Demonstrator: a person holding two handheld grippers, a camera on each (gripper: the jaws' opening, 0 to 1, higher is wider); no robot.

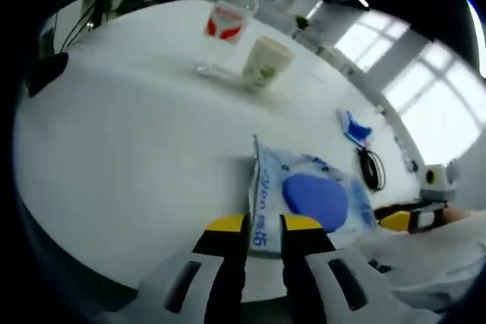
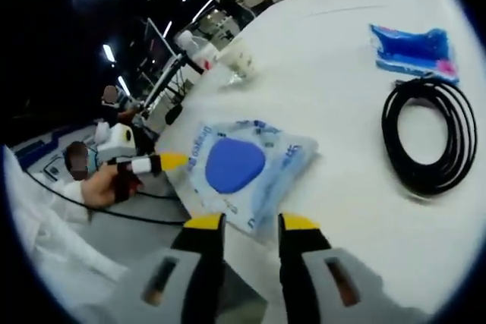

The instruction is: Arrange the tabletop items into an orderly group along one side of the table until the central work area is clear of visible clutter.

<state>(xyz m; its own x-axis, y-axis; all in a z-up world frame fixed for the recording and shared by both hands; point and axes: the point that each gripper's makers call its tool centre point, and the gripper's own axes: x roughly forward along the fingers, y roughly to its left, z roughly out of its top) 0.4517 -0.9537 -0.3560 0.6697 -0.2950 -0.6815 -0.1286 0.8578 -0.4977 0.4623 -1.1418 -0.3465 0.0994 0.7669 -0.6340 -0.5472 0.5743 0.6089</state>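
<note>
Now both claws at the clear pouch w/ blue pad (image 1: pixel 315 199), at near edge of white surface (image 1: pixel 137 149).
L claw (image 1: pixel 263 223) pinched on pouch edge; R claw (image 2: pixel 251 222) jaws apart, straddling its corner. Bottle (image 1: pixel 228 24) & paper cup (image 1: pixel 266 61) side by side far off; black cable coil (image 2: pixel 429 138) beside blue packet (image 2: pixel 414 51).

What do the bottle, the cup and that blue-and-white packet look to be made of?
The bottle looks like clear plastic: you see through it, and a red label wraps it. The cup seems to be matte paper, pale and opaque with a small green print. The packet looks like thin glossy plastic film, wrinkled and partly see-through, with something blue inside. The cable is probably rubber-coated.
</note>
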